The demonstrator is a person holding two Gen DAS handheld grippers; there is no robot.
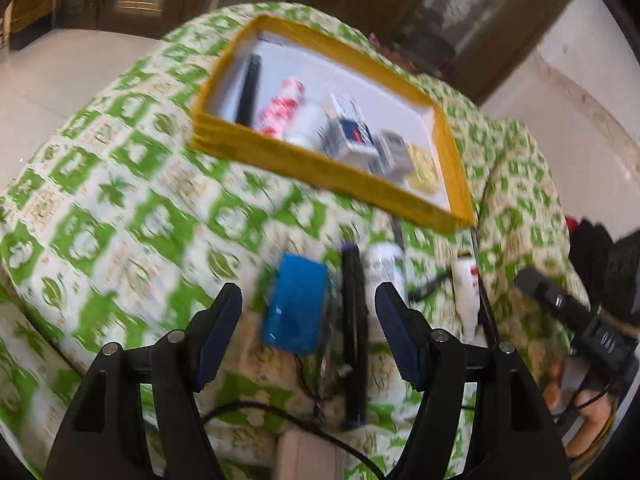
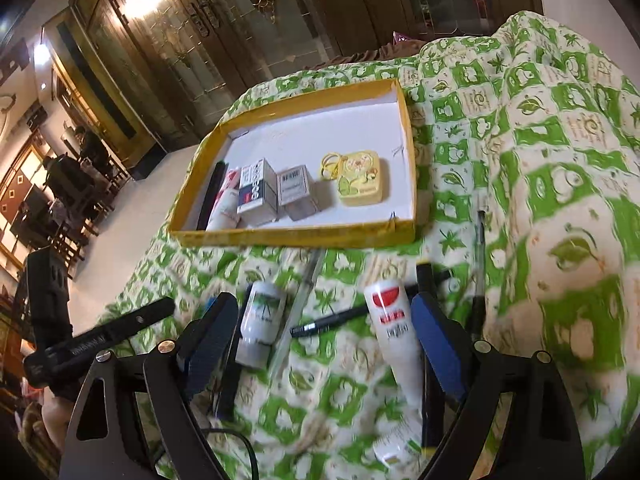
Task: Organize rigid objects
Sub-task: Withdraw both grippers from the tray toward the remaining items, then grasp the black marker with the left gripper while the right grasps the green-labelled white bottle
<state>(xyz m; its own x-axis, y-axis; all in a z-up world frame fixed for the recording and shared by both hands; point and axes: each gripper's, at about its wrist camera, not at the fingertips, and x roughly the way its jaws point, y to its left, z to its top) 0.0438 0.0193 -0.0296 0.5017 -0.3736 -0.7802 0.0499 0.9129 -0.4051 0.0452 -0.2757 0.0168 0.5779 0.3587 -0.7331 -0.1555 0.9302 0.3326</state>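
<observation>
Two hand-held grippers hover over a table draped in a green-and-white patterned cloth [image 2: 520, 128], where a yellow-rimmed tray [image 2: 296, 236] with a white floor already holds a row of sorted goods. In the right wrist view, the tray carries a long black bar [image 2: 210, 194] at its left end, a red-and-white tube [image 2: 226, 200] beside it, two small cartons [image 2: 256, 192] side by side, and a yellow cartoon-printed case [image 2: 360, 178] set apart at the right.

Loose items lie on the cloth in front of the tray. The left gripper [image 1: 308, 308] stands released, its dark blue pads apart above a blue rectangular pack [image 1: 296, 308] and a black pen-like stick [image 1: 354, 320], gripping neither. The right gripper [image 2: 320, 320] is likewise spread wide and empty; between its fingers, on the cloth, lie a white bottle with a green palm print [image 2: 260, 316], a clear pen [image 2: 300, 308], a black pen [image 2: 332, 320] and a white tube with a red label [image 2: 394, 320]. Another dark pen [image 2: 478, 264] rests further right, just clear of the tray's corner.

Motion blur smears the left wrist view. Dark wooden glass-fronted doors [image 2: 192, 40] fill the background.
</observation>
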